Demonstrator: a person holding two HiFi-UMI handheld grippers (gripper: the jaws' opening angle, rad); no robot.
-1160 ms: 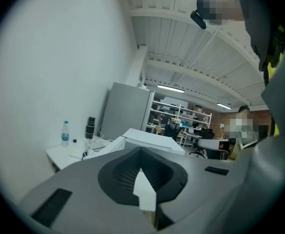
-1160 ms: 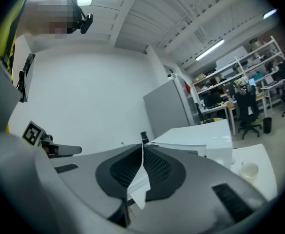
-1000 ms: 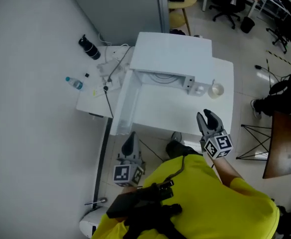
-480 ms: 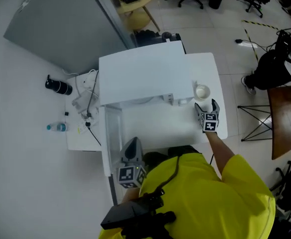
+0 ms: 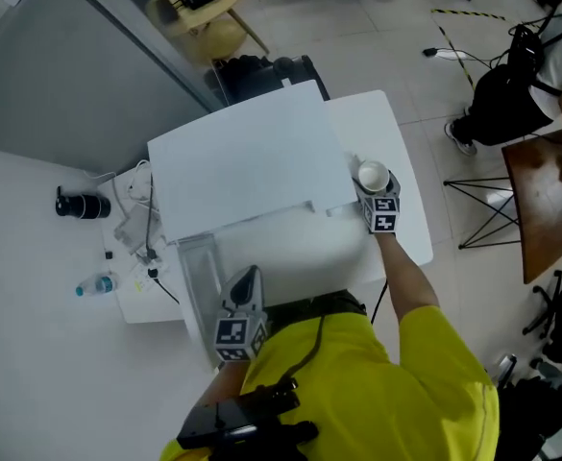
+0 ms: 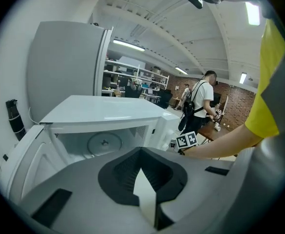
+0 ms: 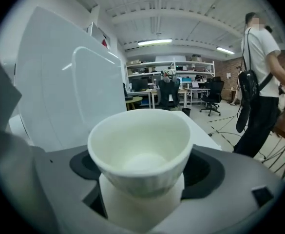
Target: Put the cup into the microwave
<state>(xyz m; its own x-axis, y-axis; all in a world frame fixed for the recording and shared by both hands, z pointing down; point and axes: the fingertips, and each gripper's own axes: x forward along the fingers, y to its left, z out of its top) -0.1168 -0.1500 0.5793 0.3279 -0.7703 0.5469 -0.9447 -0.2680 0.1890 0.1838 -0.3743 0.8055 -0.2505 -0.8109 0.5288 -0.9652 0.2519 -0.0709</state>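
Note:
A white ribbed cup (image 5: 373,173) stands on the white table to the right of the microwave (image 5: 247,166). My right gripper (image 5: 371,184) reaches around the cup. Its jaws are opening: in the right gripper view the cup (image 7: 140,145) sits between the dark pads (image 7: 208,169) with a gap on each side. The microwave door (image 5: 196,277) hangs open to the left, and the left gripper view shows the cavity with its glass turntable (image 6: 103,143). My left gripper (image 5: 245,284) hovers near the door's front edge, fingers together and holding nothing (image 6: 143,182).
A black bottle (image 5: 79,204), a small water bottle (image 5: 96,284) and cables (image 5: 136,221) lie on the table left of the microwave. A person (image 5: 535,60) stands by a wooden table (image 5: 549,190) at the right. A thin-legged stand (image 5: 477,209) is beside the table's right edge (image 5: 405,219).
My right gripper went forward to the cup and its jaws spread around it. My left gripper shifted toward the open door. The head camera swung over the microwave.

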